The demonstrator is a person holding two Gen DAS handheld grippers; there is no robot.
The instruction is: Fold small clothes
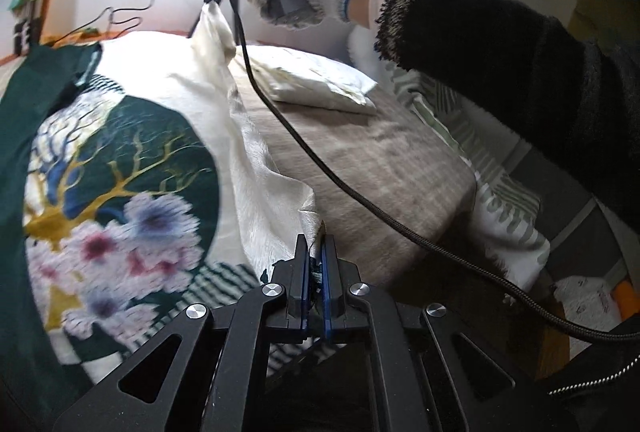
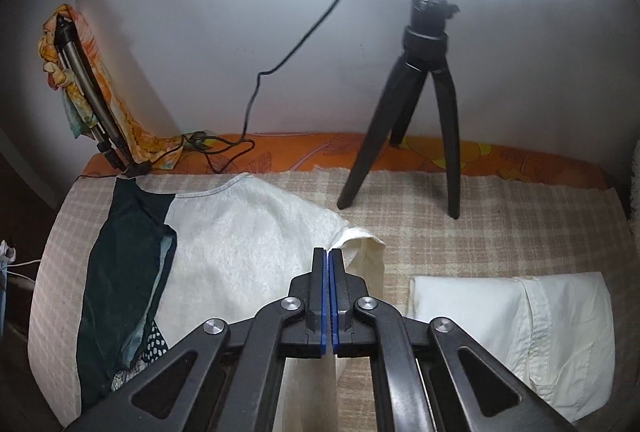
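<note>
My left tongs (image 1: 316,252) were clamped on the hem of the cream flower-print garment (image 1: 120,160) spread across the checked bed cover (image 2: 500,232); my right tongs (image 2: 329,260) pinched its far edge. Keeping both edges level would have given a straight crease.

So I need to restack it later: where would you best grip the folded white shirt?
Grip the folded white shirt at its left folded edge, coming in low from the left: that edge looks thick and straight, with bare checked cloth beside it for a finger to slide under.
</note>
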